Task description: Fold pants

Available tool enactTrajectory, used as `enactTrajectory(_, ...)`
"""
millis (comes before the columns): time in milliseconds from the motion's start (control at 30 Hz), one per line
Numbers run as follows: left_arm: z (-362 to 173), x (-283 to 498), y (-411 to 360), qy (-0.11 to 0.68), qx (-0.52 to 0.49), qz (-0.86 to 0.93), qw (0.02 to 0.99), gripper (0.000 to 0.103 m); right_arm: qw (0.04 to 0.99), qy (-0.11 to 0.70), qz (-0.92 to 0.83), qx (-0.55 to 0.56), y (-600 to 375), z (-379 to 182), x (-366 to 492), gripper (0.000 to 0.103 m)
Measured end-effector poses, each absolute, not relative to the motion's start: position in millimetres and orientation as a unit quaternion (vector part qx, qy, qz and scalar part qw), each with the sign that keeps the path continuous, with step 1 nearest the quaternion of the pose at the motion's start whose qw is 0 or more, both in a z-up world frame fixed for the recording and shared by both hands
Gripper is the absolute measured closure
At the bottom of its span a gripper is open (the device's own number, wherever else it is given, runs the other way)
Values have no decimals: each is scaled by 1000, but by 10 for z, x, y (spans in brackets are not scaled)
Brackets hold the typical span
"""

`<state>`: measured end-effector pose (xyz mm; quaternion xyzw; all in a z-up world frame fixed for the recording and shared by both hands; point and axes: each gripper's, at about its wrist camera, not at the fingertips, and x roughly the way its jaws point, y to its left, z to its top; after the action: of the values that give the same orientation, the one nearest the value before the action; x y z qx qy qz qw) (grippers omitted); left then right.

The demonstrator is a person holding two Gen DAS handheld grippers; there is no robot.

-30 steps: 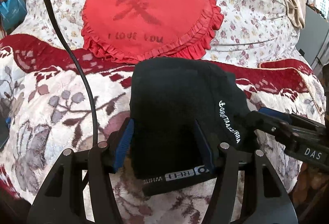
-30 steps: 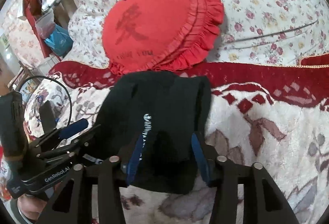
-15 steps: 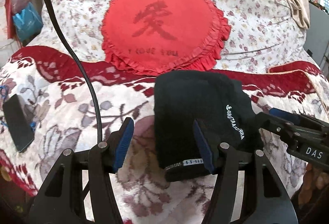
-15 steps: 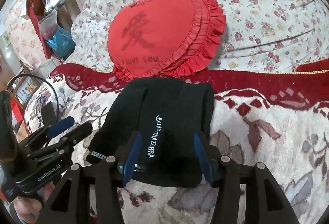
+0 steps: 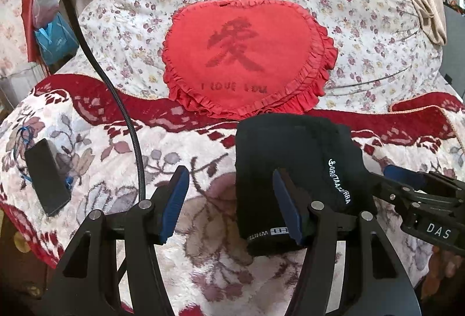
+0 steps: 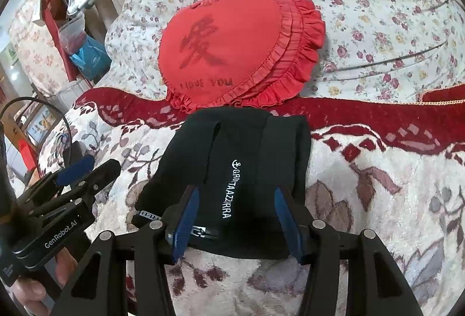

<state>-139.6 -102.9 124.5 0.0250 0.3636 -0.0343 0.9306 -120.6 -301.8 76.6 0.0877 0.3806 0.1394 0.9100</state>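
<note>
The black pants (image 5: 290, 165) lie folded into a compact rectangle on the floral blanket (image 5: 116, 159), white lettering on top. My left gripper (image 5: 231, 199) stands open just above the blanket. Its right pad overlaps the bundle's left edge and its left pad is over bare blanket. In the right wrist view the pants (image 6: 241, 159) lie flat, and my right gripper (image 6: 237, 214) stands open astride their near end without squeezing them. The left gripper (image 6: 96, 168) shows at the left there, off the cloth. The right gripper (image 5: 386, 179) reaches the bundle's right side.
A red heart pillow (image 5: 247, 54) leans on a flowered quilt (image 5: 377, 11) just behind the pants. A black phone (image 5: 46, 176) lies on the blanket at the left beside a black cable (image 5: 125, 112). Bags (image 6: 87, 54) stand by the bed's left side.
My left gripper has drawn back, up and to the left, so the pants no longer sit between its fingers. The bundle has settled flatter between the right gripper's fingers.
</note>
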Motion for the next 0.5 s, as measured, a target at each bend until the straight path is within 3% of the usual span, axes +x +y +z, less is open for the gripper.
enactTrajectory(500, 1266, -1404, -1038, 363, 45, -24, 930, 43, 906, 387, 145, 89, -2991, 734, -1194, 48)
